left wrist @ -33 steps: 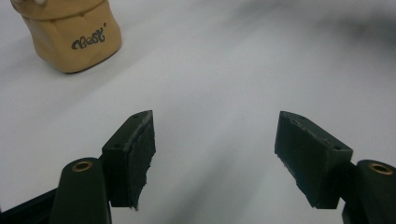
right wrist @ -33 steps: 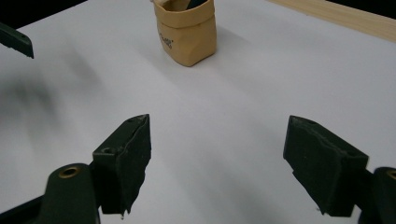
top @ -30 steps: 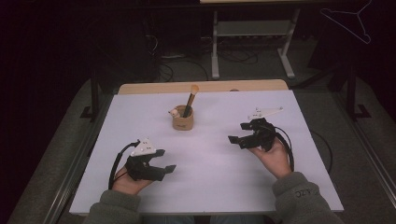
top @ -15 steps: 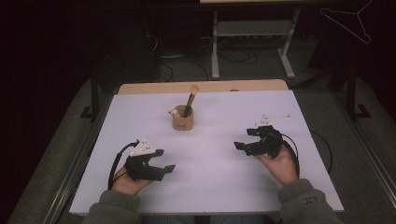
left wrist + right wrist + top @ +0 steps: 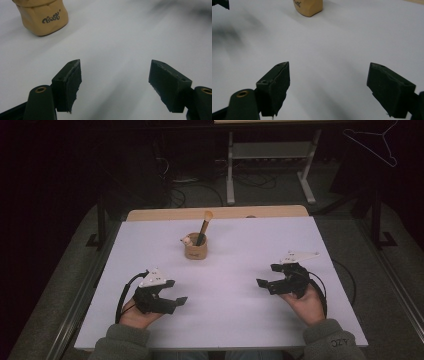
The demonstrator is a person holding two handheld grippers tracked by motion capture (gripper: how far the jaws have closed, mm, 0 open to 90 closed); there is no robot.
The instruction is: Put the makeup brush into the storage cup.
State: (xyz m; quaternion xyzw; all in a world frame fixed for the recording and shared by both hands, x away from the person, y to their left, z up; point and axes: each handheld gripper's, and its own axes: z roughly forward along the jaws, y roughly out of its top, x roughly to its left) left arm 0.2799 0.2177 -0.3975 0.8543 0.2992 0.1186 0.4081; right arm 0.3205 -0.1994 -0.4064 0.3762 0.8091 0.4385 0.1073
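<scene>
The cup point(image 5: 196, 251), with a brush point(image 5: 203, 226) standing near-upright in it, sits mid-table toward the far edge. It lies at 1 o'clock from the left gripper point(image 5: 176, 292) and 10 o'clock from the right gripper point(image 5: 266, 276). The right gripper's jaws have just been opening. Both grippers are released, nothing between the jaws. The left gripper is marginally nearer. The white table point(image 5: 230, 310) offers unobstructed room on all sides.

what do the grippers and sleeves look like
Both grippers, left gripper and right gripper, are black with two blocky dark fingers, a brass-ringed hole at each base, a white three-cornered top plate and a trailing black cable. The sleeves are grey-green.
</scene>
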